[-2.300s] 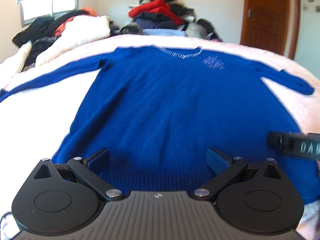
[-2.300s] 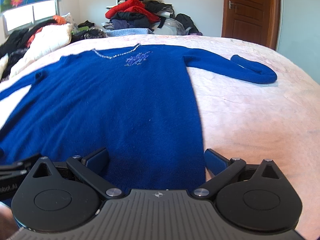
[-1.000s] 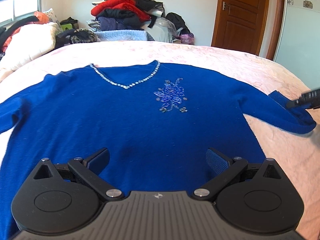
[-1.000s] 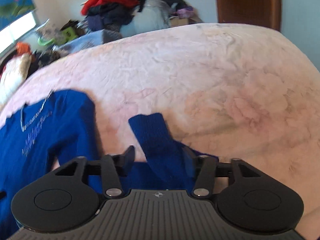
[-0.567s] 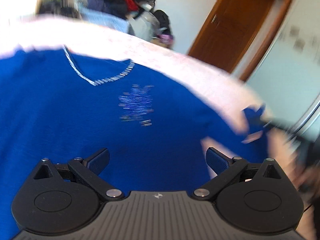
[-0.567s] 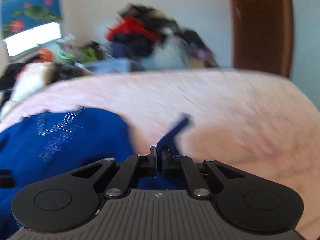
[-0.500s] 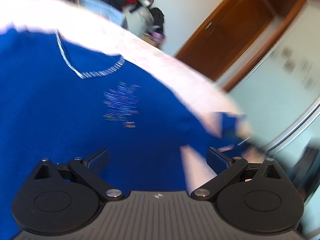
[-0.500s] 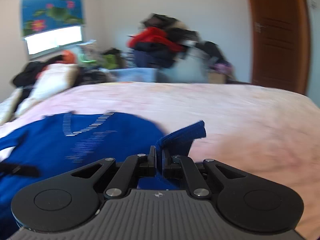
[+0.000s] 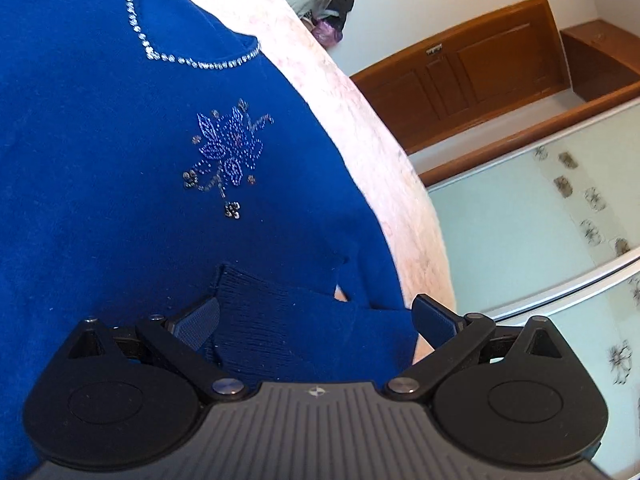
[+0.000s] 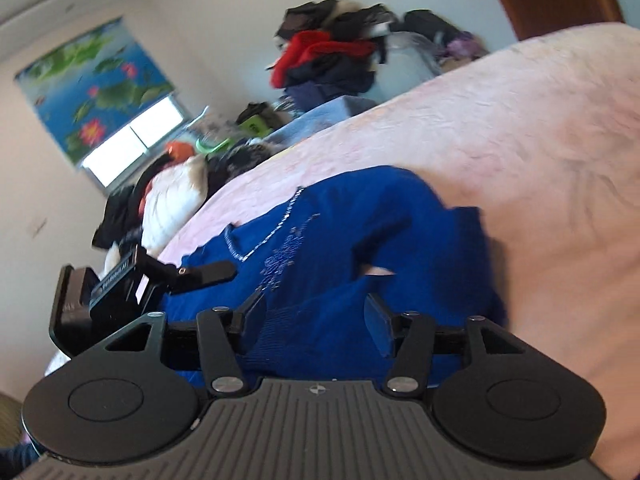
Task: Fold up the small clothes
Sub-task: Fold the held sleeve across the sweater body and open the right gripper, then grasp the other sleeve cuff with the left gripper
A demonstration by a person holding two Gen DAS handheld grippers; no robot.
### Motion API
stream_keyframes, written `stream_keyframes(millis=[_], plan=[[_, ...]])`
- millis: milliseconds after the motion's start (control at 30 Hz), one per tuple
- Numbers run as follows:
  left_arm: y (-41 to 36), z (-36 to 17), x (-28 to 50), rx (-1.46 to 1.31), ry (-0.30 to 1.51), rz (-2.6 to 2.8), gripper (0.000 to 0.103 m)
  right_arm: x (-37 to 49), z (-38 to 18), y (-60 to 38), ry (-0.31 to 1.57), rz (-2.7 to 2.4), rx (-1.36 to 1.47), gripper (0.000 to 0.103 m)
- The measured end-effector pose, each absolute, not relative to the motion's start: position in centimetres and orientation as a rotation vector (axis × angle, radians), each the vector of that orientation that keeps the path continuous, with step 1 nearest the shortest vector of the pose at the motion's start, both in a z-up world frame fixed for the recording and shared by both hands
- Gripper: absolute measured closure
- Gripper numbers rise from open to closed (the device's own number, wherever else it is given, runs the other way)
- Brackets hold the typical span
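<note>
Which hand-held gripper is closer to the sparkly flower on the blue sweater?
Hard to call. The flower lies just ahead of the left hand-held gripper; in the right view it is also just ahead of the right hand-held gripper, whose jaws just opened over the folded-in sleeve cuff.

Bare bedspread (image 10: pixel 540 128) right of sweater (image 9: pixel 100 128), clothes pile (image 10: pixel 332 56) behind

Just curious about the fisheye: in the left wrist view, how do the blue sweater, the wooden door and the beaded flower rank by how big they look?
1. blue sweater, though nearness inflates it
2. wooden door
3. beaded flower
</note>
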State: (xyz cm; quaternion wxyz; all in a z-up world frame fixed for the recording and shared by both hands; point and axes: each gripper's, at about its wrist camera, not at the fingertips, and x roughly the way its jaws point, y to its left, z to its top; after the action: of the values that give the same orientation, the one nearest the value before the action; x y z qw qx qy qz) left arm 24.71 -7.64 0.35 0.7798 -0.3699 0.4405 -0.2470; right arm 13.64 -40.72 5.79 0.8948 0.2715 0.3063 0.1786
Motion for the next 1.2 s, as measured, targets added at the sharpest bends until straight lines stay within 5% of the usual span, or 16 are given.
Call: stream_keyframes(millis=[467, 533, 567, 600, 733, 767, 800, 1200], plan=[[-8.0, 1.0, 26.1, -0.635, 0.980, -0.604, 0.003, 12.9, 3.0, -40.2, 0.678, 0.351, 0.646, 0.035], [-8.1, 1.0, 26.2, -0.639, 0.992, -0.624, 0.027, 12.9, 3.2, -40.0, 0.678, 0.360, 0.645, 0.033], [-8.0, 0.9, 26.1, -0.640, 1.013, -0.636, 0.050, 13.0, 3.2, -40.0, 0.677, 0.366, 0.645, 0.032], [-8.0, 0.8, 26.2, -0.635, 1.026, -0.645, 0.062, 12.9, 3.2, -40.0, 0.676, 0.368, 0.647, 0.030], [-8.2, 0.9, 25.5, -0.549, 1.028, -0.647, 0.064, 12.8, 3.2, -40.3, 0.679, 0.366, 0.658, 0.028], [-8.4, 1.1, 25.4, -0.523, 1.022, -0.641, 0.071, 12.8, 3.1, -40.3, 0.681, 0.366, 0.658, 0.028], [-8.6, 1.3, 25.2, -0.487, 1.019, -0.631, 0.096, 12.8, 3.1, -40.3, 0.682, 0.363, 0.657, 0.028], [0.4, 10.0, 26.9, -0.550, 0.653, -0.456, 0.097, 14.9, 2.6, -41.3, 0.683, 0.366, 0.771, 0.028]])
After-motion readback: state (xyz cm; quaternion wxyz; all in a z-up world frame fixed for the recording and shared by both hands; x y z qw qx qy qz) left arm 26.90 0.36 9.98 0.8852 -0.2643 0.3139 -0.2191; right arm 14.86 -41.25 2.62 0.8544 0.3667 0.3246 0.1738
